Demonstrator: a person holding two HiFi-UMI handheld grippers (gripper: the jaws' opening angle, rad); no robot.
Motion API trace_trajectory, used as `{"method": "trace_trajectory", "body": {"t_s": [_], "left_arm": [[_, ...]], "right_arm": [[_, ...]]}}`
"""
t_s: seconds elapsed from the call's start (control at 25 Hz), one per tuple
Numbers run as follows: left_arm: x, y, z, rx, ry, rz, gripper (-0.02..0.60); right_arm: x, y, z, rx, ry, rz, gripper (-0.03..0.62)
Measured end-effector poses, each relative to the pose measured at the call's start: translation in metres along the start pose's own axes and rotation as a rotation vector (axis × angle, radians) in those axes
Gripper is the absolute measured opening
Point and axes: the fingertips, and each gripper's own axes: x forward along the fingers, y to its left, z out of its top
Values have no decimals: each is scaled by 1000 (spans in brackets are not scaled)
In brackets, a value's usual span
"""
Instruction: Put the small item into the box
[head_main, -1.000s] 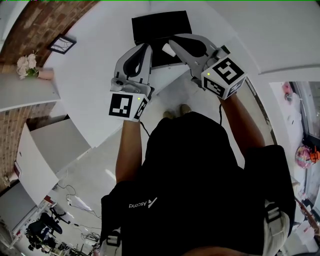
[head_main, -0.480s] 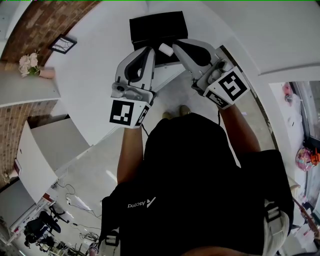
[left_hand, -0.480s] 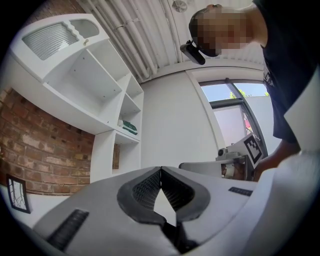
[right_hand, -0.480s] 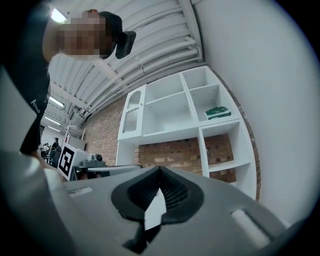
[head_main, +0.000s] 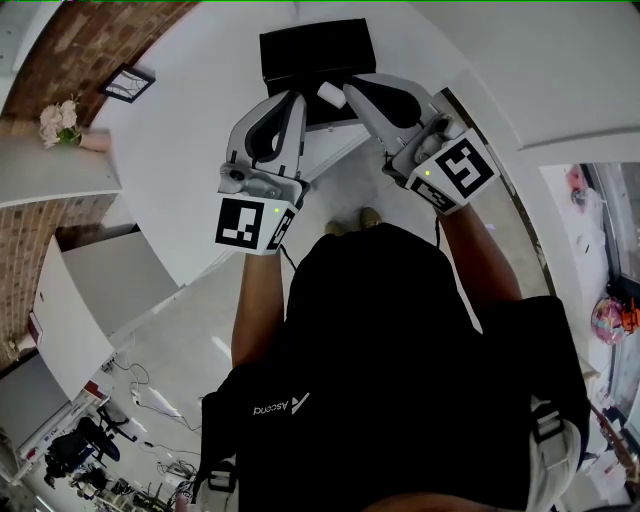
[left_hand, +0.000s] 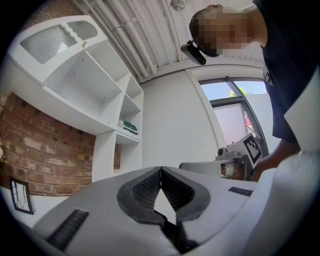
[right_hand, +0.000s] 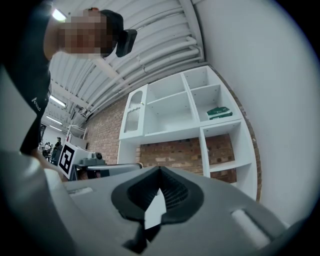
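A black box (head_main: 315, 45) sits on the white table (head_main: 180, 150) ahead of me. A small white item (head_main: 331, 95) lies over the box's dark front part, right beside the tip of my right gripper (head_main: 347, 90). I cannot tell whether they touch. The right gripper view shows the right gripper (right_hand: 160, 169) shut, its pads meeting at the tip. My left gripper (head_main: 297, 98) hovers at the box's near left, a little apart from the item. Seen from its own camera, the left gripper (left_hand: 160, 170) is shut with nothing held.
A framed picture (head_main: 126, 85) stands at the table's far left, and flowers (head_main: 58, 122) sit on a ledge beyond it. White shelving (right_hand: 200, 110) on a brick wall faces the grippers. The table edge runs just below both grippers, with floor beneath.
Both grippers have shifted slightly, with their marker cubes a little closer to me. The white item stays over the box by the right gripper's tip.
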Motion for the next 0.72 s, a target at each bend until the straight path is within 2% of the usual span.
{"method": "trace_trajectory", "body": {"t_s": [0.72], "left_arm": [[7,2,-2,-2,-2,-8,-2]], "right_arm": [[0,-7,-7,2,31,-1,1]]}}
